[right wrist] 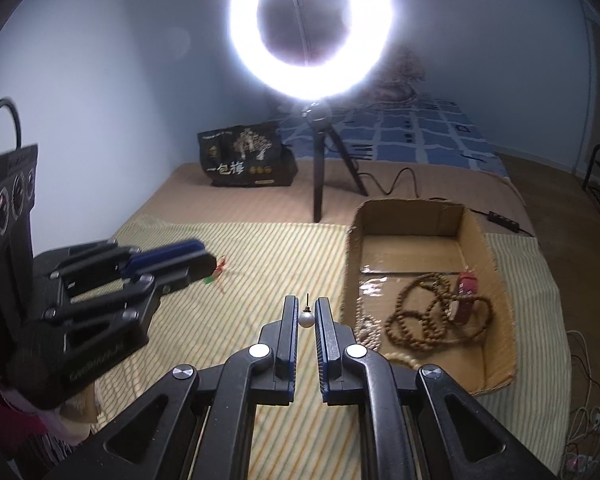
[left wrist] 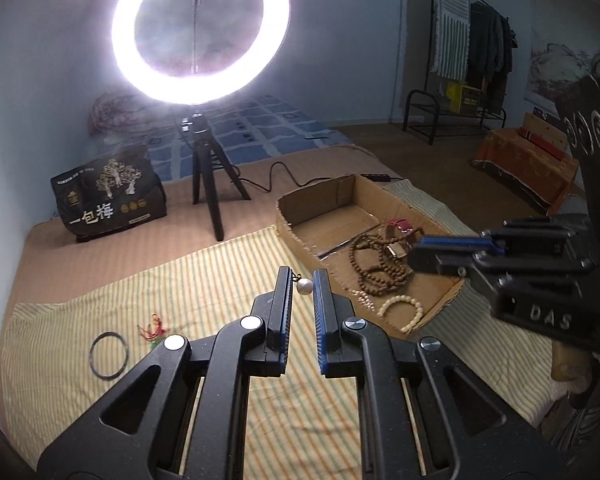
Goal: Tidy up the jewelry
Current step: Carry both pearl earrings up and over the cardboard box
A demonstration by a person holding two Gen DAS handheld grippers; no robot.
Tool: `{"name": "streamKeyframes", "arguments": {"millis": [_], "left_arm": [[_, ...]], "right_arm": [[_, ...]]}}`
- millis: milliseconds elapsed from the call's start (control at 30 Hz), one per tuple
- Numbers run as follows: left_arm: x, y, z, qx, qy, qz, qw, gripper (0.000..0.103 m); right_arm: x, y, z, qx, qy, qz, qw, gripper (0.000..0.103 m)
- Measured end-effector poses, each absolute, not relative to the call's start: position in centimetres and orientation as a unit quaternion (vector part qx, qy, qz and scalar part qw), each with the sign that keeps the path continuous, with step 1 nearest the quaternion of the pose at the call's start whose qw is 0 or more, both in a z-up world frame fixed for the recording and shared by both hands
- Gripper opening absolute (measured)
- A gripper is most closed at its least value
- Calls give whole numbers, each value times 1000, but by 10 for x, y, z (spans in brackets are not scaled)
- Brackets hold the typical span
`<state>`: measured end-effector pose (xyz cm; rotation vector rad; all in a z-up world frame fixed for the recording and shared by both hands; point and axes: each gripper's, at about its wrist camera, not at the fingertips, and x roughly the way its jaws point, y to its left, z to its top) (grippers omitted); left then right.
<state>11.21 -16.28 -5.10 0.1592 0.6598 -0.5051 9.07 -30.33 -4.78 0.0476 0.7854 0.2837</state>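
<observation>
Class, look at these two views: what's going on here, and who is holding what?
A person is sorting jewelry on a striped cloth with two handheld grippers. The left gripper and the right gripper each pinch a pearl earring. A cardboard box already holds brown bead strings, a red watch and a cream bracelet. A black ring and a red-green trinket lie loose on the cloth.
</observation>
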Motion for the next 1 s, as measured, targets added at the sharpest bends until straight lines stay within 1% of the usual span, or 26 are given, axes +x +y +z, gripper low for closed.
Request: {"name": "streamKeyframes", "arguments": {"millis": [600,1000], "left_arm": [[145,-222,-78,34,373,-277,885,9],[171,-243,-103,4,411,-275,869,9]], "right_arm": [[160,-354,-46,56,383,86,918,6],[213,-366,-66,74,404,65,909,6]]}}
